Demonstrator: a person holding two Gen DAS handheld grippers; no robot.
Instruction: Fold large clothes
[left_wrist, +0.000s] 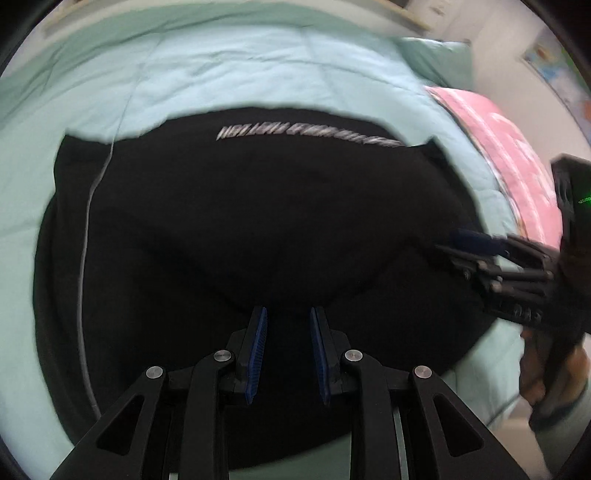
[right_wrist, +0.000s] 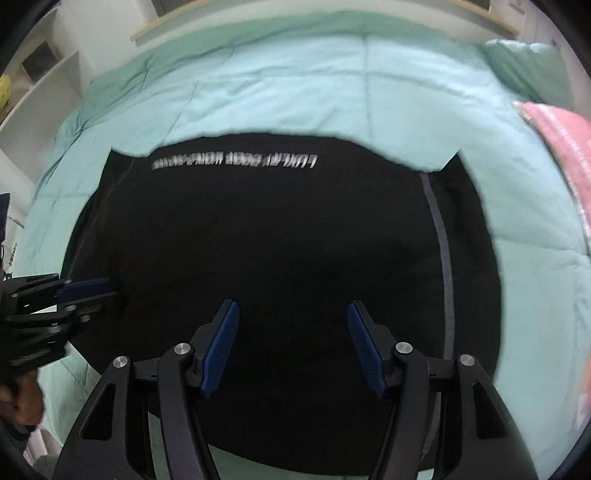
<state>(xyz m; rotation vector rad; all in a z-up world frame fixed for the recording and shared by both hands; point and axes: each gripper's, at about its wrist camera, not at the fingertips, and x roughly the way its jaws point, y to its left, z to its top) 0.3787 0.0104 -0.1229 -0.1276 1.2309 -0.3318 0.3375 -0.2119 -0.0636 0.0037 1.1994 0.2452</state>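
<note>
A large black garment (left_wrist: 240, 229) with a line of white lettering (left_wrist: 306, 136) and a thin grey stripe (left_wrist: 86, 258) lies spread flat on the mint-green bedcover (left_wrist: 221, 74). It also fills the right wrist view (right_wrist: 277, 240), with its lettering (right_wrist: 236, 161) at the far edge. My left gripper (left_wrist: 287, 314) is open and empty, just above the garment's near part. My right gripper (right_wrist: 293, 308) is open wide and empty over the garment. Each gripper shows in the other's view, the right one (left_wrist: 458, 240) at the garment's right edge and the left one (right_wrist: 107, 286) at its left edge.
A pink patterned blanket (left_wrist: 517, 162) lies on the bed to the right, also in the right wrist view (right_wrist: 569, 147). A green pillow (right_wrist: 528, 70) sits at the far right. White shelving (right_wrist: 40, 92) stands left of the bed. The bed's near edge lies below the garment.
</note>
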